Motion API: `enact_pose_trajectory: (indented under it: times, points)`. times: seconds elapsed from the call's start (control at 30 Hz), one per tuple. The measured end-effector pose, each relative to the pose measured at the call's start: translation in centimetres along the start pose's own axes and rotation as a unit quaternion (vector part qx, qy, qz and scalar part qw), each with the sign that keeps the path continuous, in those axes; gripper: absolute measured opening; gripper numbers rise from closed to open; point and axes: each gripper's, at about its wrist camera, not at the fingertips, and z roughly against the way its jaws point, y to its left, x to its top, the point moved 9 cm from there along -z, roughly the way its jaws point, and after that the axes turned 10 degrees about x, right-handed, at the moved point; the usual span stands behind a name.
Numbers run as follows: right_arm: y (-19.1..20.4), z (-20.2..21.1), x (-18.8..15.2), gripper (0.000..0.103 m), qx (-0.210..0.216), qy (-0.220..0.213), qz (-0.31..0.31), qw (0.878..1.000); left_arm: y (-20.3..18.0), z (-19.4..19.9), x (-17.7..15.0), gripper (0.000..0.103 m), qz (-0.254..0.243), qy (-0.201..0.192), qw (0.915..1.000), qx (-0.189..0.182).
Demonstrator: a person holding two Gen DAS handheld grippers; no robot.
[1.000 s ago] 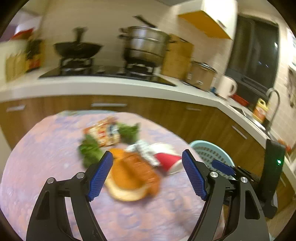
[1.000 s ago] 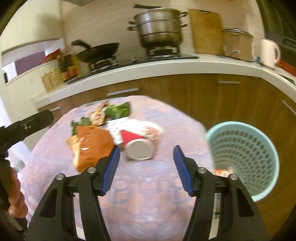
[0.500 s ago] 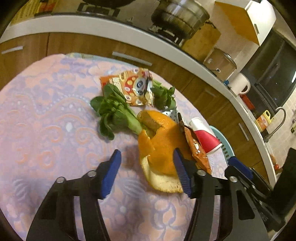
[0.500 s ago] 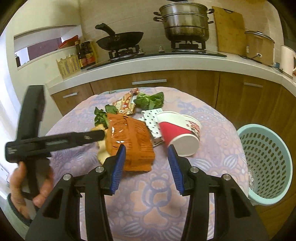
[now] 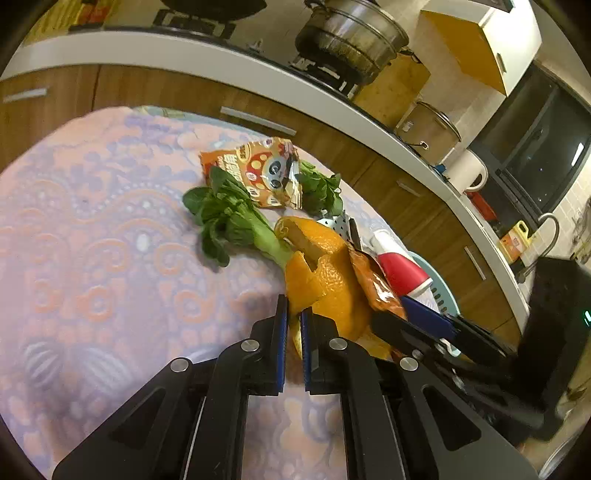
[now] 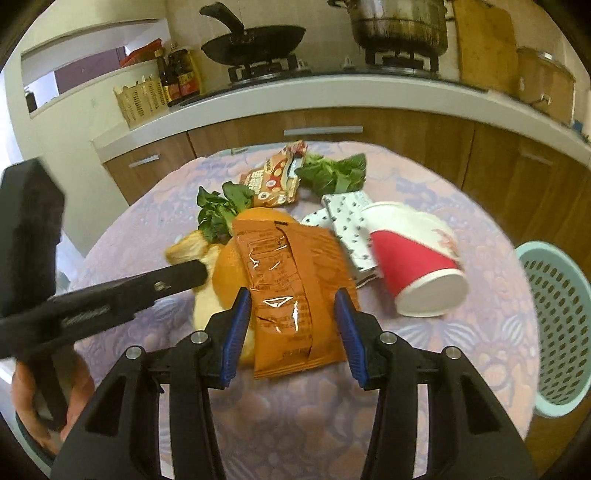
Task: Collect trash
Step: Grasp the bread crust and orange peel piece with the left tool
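A pile of trash lies on the round table: an orange peel (image 5: pixel 325 280), an orange foil wrapper (image 6: pixel 291 291), a red paper cup (image 6: pixel 413 258) on its side, leafy greens (image 5: pixel 229 221), a printed snack bag (image 5: pixel 258 173) and a dotted white packet (image 6: pixel 347 221). My left gripper (image 5: pixel 291 314) is shut on the edge of the orange peel; it shows from the side in the right wrist view (image 6: pixel 199 273). My right gripper (image 6: pixel 293 306) is open, its fingers on either side of the orange wrapper, which lies over the peel.
A light blue mesh basket (image 6: pixel 557 328) stands on the floor right of the table. Behind are wooden cabinets and a white counter (image 6: pixel 332 96) with a wok (image 6: pixel 255 37) and a steel pot (image 6: pixel 399 22).
My left gripper has moved in and closed on the orange peel's edge. My right gripper has moved forward and left, so its open fingers now flank the orange wrapper.
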Motion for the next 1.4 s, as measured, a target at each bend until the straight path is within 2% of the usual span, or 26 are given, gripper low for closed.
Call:
enact_pose_trajectory:
  times: [0.27, 0.4, 0.53, 0.6, 0.67, 0.73, 0.77, 0.87, 0.97, 1.03, 1.1, 1.17, 1.27, 1.4]
  points:
    - [-0.4, 1.3, 0.0, 0.034, -0.005, -0.022, -0.010, 1.000, 1.7, 4.1, -0.4, 0.004, -0.002, -0.027, 0.9995, 0.017]
    - [-0.3, 2.5, -0.2, 0.033, -0.003, -0.030, -0.006, 1.000, 2.9, 5.6, -0.5, 0.004, -0.003, -0.032, 0.9987, 0.039]
    - [0.2, 3.3, -0.4, 0.034, -0.048, -0.033, 0.032, 0.998, 4.8, 7.9, -0.4, 0.004, 0.007, -0.047, 0.9973, 0.057]
    - [0.1, 2.6, -0.9, 0.040, -0.084, -0.008, 0.051, 0.995, 6.1, 9.0, -0.3, 0.004, 0.012, -0.051, 0.9952, 0.083]
    - [0.3, 2.1, -1.1, 0.058, -0.083, 0.004, 0.053, 0.995, 7.7, 9.6, -0.4, 0.004, 0.016, -0.047, 0.9918, 0.117]
    - [0.9, 2.6, -0.9, 0.071, -0.074, -0.007, 0.053, 0.996, 9.0, 10.2, -0.6, 0.004, 0.025, -0.042, 0.9898, 0.134]
    - [1.3, 3.0, -0.7, 0.074, -0.065, -0.015, 0.053, 0.996, 9.6, 10.4, -0.7, 0.005, 0.030, -0.041, 0.9894, 0.136]
    - [3.0, 3.4, -0.1, 0.074, -0.034, -0.024, 0.053, 0.998, 11.3, 10.6, -1.0, 0.005, 0.042, -0.040, 0.9888, 0.138]
    - [4.9, 2.2, 0.9, 0.074, -0.005, -0.012, 0.050, 0.999, 11.9, 9.9, -1.3, 0.007, 0.040, -0.038, 0.9884, 0.142]
    - [5.7, 0.7, 1.5, 0.077, 0.006, -0.002, 0.045, 0.999, 12.0, 9.3, -1.4, 0.017, 0.035, -0.041, 0.9858, 0.159]
    - [5.9, -1.2, 1.8, 0.078, 0.003, 0.010, 0.041, 0.999, 12.1, 8.6, -1.8, 0.039, 0.035, -0.040, 0.9853, 0.163]
    - [5.8, -3.5, 1.8, 0.078, 0.000, 0.029, 0.031, 0.999, 12.0, 7.9, -2.2, 0.047, 0.034, -0.035, 0.9847, 0.167]
    - [5.2, -5.6, 1.3, 0.078, -0.008, 0.041, 0.008, 0.999, 12.0, 7.0, -2.8, 0.047, 0.022, -0.027, 0.9831, 0.180]
    - [4.8, -7.0, 0.7, 0.082, 0.009, 0.052, -0.016, 0.998, 12.1, 6.6, -3.1, 0.038, 0.012, -0.020, 0.9795, 0.200]
